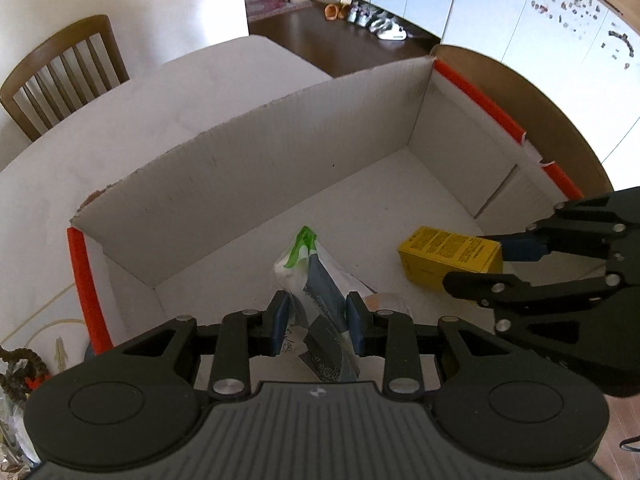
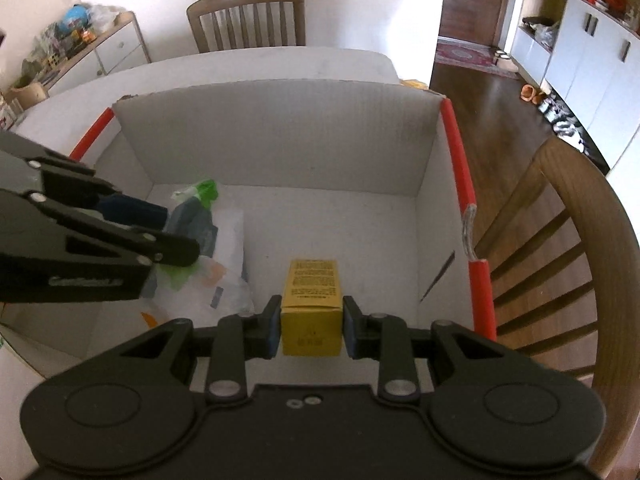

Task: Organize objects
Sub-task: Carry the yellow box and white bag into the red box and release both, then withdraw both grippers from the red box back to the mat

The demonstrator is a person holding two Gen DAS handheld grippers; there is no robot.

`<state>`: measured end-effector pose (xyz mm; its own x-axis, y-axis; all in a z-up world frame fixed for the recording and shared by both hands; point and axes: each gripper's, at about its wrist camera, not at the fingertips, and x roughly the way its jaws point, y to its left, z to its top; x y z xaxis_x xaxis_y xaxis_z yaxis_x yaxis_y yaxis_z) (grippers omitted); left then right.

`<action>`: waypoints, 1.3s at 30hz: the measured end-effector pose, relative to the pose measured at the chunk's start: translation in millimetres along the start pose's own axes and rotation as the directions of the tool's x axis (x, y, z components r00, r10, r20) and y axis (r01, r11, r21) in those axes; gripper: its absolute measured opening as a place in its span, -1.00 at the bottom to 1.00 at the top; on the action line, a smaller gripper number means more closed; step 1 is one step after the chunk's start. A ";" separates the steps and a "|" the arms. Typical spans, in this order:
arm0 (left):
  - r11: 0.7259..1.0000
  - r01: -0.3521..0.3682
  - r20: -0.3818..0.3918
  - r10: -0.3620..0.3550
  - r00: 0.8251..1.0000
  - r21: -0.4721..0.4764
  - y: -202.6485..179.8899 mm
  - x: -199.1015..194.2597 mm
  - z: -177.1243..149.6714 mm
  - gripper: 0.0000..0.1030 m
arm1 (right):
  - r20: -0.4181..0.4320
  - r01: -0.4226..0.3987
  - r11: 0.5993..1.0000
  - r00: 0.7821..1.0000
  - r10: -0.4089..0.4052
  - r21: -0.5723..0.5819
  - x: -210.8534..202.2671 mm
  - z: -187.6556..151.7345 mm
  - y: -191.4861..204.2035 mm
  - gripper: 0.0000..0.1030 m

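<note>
Looking along the left hand-held gripper (image 1: 316,326), its blue pads pinch a crinkly white plastic packet with grey print and a green corner (image 1: 316,280), held low inside the open white cardboard box with orange-edged rims (image 1: 256,152). That box stands on the white surface (image 1: 120,120). The right hand-held gripper (image 1: 516,264) reaches in from the side, clamped on a small yellow cardboard carton with black print (image 1: 444,250). The likely slip here is the soft packet: the plastic is limp and could slide or sag out of the pads before it rests on the box floor.

From the right wrist view, the right hand-held gripper (image 2: 308,326) is part closed, its pads pressed on both sides of the yellow carton (image 2: 312,292), which hangs near the box floor beside the right wall. White packets (image 2: 224,280) already lie just left of it; releasing too close could tip the carton onto them. The left hand-held gripper (image 2: 132,216) holds its packet over that pile.
</note>
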<state>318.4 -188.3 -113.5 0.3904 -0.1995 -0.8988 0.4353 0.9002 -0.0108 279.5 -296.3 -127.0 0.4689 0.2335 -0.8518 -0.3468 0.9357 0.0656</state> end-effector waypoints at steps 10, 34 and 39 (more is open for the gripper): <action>1.000 -0.011 -0.031 0.010 0.999 -0.028 7.8 12.7 5.0 -0.31 | -0.060 -0.006 1.000 0.998 0.005 -0.007 10.4 0.4 -0.1 -0.43; 0.997 -0.012 0.089 0.019 0.996 -0.080 16.7 -30.6 -13.7 0.21 | 0.027 -0.015 0.999 1.000 0.014 0.034 -35.9 -6.8 -0.6 -0.23; 0.994 0.011 0.159 0.006 0.987 -0.106 18.4 -56.6 -22.4 0.21 | 0.090 -0.036 0.999 0.995 0.033 0.036 -60.9 -6.4 1.7 -0.21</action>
<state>286.1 -151.8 -72.7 0.5170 -0.2535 -0.8176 0.3511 0.9339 -0.0675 245.1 -310.6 -78.3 0.5282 0.2869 -0.7992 -0.3341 0.9355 0.1150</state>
